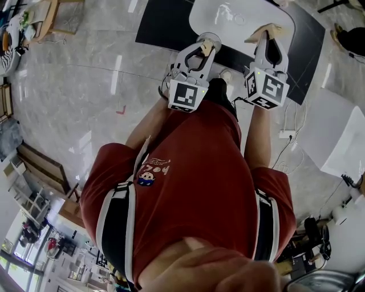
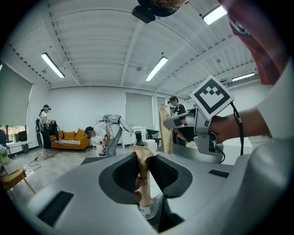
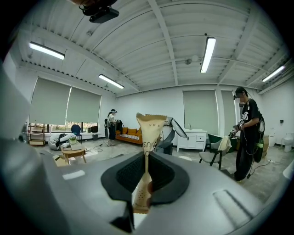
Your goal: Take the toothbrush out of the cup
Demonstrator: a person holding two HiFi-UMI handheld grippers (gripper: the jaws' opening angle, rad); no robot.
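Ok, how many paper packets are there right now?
2. One paper packet pinched in the left gripper, the other packet in the right gripper. Others may be hidden.

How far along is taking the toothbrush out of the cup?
Done: the right hand-held gripper holds one tan packet, likely a wrapped toothbrush, upright and out of any cup. In hand: the left hand-held gripper pinches a second packet that apparently stands in the clear cup. Left: lifting it out.

Left tool (image 1: 204, 48) beside right tool (image 1: 268, 33), over the table (image 1: 228, 17) edge, packet (image 2: 143, 172) in each.
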